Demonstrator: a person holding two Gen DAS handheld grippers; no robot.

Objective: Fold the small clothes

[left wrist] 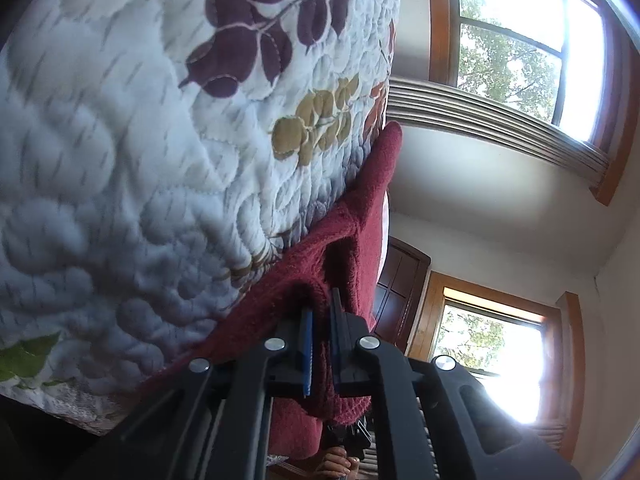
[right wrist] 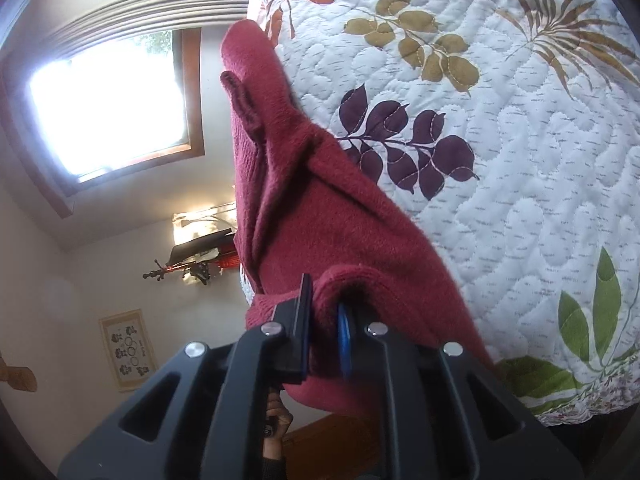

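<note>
- Quilted white bedspread [left wrist: 120,160] with leaf prints fills the space beyond both claws; wood-framed windows [left wrist: 516,44] stand off to the side.
- Left claw [left wrist: 322,320] is closed tight on a fold of the dark red knit garment [left wrist: 360,232].
- Right claw [right wrist: 324,312] likewise pinches the garment's edge.
- From each claw the garment stretches lengthwise forward, away from the fingers, ending in a narrow tip over the bedspread's edge.
</note>
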